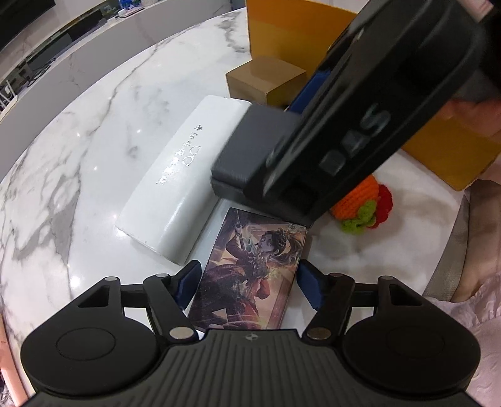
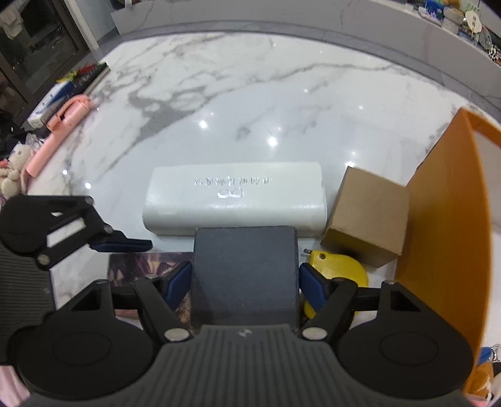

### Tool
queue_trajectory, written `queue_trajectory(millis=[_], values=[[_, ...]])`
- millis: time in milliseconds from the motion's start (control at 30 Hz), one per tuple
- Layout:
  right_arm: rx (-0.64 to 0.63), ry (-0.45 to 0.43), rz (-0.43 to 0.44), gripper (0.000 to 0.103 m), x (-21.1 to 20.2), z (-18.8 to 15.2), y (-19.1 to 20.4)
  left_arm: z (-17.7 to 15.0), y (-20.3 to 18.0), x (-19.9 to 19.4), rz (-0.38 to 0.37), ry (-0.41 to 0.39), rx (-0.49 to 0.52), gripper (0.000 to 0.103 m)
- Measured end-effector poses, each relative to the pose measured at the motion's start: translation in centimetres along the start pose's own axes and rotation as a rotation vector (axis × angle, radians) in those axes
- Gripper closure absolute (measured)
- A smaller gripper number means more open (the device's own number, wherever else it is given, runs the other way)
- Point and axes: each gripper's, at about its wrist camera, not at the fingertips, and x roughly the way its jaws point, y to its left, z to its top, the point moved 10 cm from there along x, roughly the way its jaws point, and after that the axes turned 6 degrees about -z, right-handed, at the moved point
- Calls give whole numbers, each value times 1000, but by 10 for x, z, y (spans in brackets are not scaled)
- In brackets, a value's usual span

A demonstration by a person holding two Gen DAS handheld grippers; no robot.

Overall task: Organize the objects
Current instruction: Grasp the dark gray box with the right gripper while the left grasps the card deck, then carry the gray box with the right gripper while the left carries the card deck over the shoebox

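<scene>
A dark grey textured rectangular box [image 2: 244, 272] sits between the right jaws, above a flat illustrated card box [image 1: 247, 275] lying on the bench between the left jaws. A glossy white oblong case with silver lettering [image 2: 235, 197] lies just beyond. A plain brown cardboard cube [image 2: 366, 216] stands beside an orange open-topped bin [image 2: 444, 225].

Your marble table [image 2: 250, 103] is white with grey veins and glossy with lamp glints. At its nine o'clock edge in the right wrist view lies a pink folding stick [image 2: 59, 125], with a cream plush toy [image 2: 14, 172] just below it. Toward ten o'clock stands a dark glass-fronted cabinet [image 2: 34, 47]. At one o'clock, a ledge carries small clutter [image 2: 454, 15].
</scene>
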Motion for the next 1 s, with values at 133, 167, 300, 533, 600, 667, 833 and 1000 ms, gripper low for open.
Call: queue_trajectory(millis=[133,167,300,533,600,667,833,1000], values=[[4,-55,26,28,-26,8,1,-2,-3,-7,25,-5,-7,31],[3,-70,30,28,-32,10,1,-3,-3,-11,31,-14,-15,31],[18,-123,56,28,-59,14,-2,0,-5,-34,78,-68,-38,33],[61,-198,109,28,-103,12,-15,17,-20,-67,124,-119,-21,33],[67,-223,111,28,-116,10,-21,26,-29,-81,131,-148,-1,33],[73,-252,111,28,-131,7,-29,37,-38,-93,141,-173,24,33],[94,-317,105,28,-170,-1,-56,76,-66,-121,158,-240,118,33],[133,-336,61,28,-202,-9,-107,131,-108,-151,164,-413,348,33]])
